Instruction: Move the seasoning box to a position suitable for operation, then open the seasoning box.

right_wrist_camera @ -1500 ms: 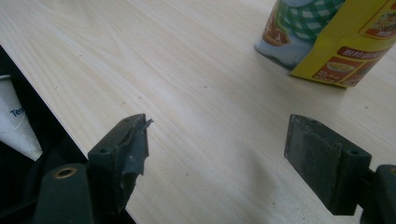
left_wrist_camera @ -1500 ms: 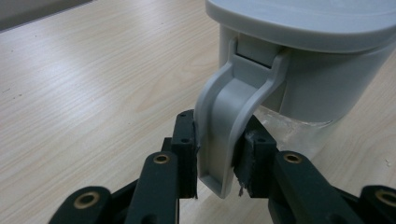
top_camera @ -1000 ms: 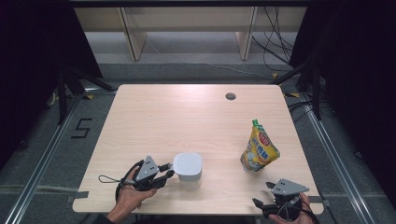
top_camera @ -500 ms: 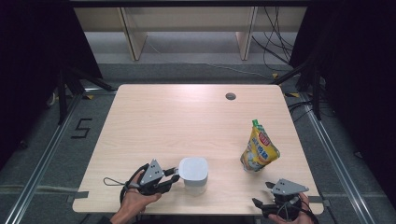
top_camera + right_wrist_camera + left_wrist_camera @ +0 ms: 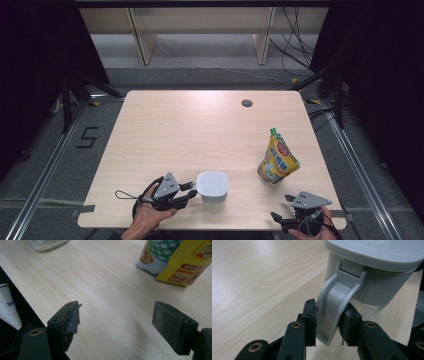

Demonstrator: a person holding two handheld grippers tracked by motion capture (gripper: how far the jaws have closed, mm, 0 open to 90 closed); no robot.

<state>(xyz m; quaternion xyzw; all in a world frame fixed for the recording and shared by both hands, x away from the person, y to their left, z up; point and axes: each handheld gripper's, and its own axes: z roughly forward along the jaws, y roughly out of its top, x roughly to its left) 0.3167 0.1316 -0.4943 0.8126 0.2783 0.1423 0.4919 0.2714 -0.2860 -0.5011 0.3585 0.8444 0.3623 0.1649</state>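
Note:
A white lidded container point(image 5: 212, 186) stands near the table's front edge, left of centre. My left gripper point(image 5: 191, 192) reaches it from the left, and its jaws have just been opening a little. In the left gripper view my left gripper point(image 5: 328, 325) is shut on the grey lid clip point(image 5: 337, 302), which hangs swung out from the lid point(image 5: 374, 250); both pads touch it. A yellow stand-up pouch point(image 5: 278, 162) stands at the right. My right gripper point(image 5: 281, 207) rests open at the front right edge, short of the pouch point(image 5: 175, 257), with nothing between its fingers point(image 5: 116, 320).
The wooden table point(image 5: 200, 125) has a round cable hole point(image 5: 246, 103) at the back right. In the right gripper view the table's edge runs close by on the left, with a white paper item point(image 5: 7, 310) beyond it.
My left gripper and the container have shifted a little to the right along the front edge. The right gripper and the pouch have stayed put.

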